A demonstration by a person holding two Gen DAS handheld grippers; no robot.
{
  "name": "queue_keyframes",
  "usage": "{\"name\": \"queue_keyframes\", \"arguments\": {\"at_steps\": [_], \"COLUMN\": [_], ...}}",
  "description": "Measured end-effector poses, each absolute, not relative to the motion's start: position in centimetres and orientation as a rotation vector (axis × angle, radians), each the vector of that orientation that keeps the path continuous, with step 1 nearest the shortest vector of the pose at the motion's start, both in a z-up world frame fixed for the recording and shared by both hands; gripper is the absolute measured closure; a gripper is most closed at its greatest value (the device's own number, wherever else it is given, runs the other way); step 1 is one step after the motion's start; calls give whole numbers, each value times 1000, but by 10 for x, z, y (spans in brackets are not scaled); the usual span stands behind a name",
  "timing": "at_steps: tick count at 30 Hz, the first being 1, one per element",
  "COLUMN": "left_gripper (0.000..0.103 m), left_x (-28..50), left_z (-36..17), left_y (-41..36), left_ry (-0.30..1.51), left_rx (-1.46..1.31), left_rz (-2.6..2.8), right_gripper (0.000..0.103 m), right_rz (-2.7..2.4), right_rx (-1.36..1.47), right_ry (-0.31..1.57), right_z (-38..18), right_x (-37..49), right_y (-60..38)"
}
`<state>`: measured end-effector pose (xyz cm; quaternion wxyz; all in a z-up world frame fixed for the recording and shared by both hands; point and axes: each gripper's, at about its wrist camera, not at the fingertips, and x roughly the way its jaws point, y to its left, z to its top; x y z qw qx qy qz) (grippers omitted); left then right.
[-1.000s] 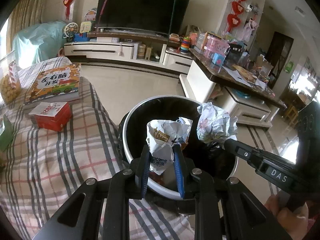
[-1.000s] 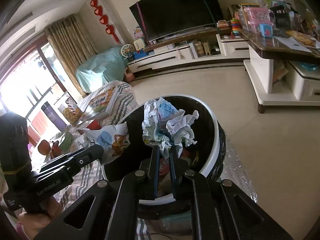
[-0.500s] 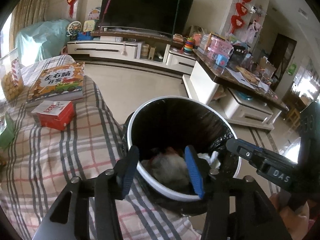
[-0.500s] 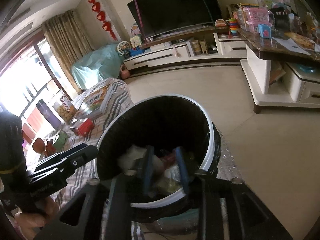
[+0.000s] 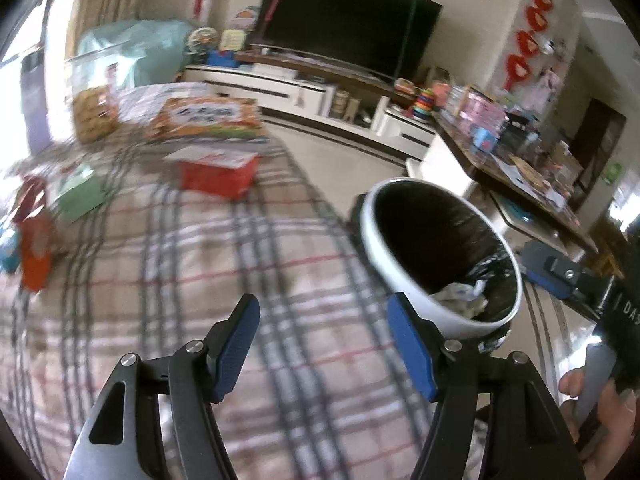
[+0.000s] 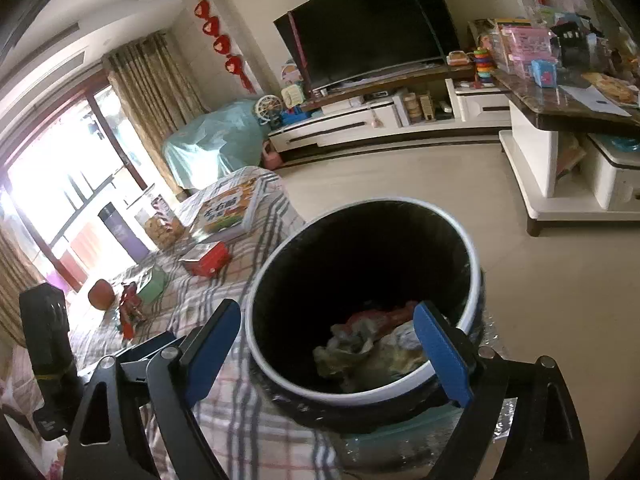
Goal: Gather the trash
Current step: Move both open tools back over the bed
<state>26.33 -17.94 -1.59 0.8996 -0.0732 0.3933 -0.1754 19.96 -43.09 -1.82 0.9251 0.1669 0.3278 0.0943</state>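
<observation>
Left gripper (image 5: 322,344): my jaws are opening, nothing between the blue pads, only plaid cloth under them.
Right gripper (image 6: 326,354): jaws also opening and wide, empty, hanging over the near rim of the bin.
Step in hand: I judge both loads are dropped; now I go for more trash. I'd keep the pads spread, swing the left gripper out over the plaid cover (image 5: 168,280), and come down on one piece at a time.
Trash bin (image 6: 468,236): directly ahead of the right gripper, to the right of the left one; black liner, white rim.
Bin contents: crumpled trash (image 6: 360,344) lies at the bottom, paper and wrappers, well below the rim.
Ahead of the left gripper: a red box (image 5: 218,174) and a green packet (image 5: 78,196); whether either is trash I cannot tell.
</observation>
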Motion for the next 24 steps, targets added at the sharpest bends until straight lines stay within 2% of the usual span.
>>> {"name": "queue_keyframes", "arguments": {"at_steps": [24], "left_gripper": [36], "left_x": [186], "left_z": [-14], "left_y": [-34], "left_ry": [789], "left_rx": [-333], "left_rz": [-78], "right_gripper": [13], "right_rz": [438], "right_rx": [289], "right_ry": [754], "right_z": [-41], "right_x": [193], "right_y": [-295]}}
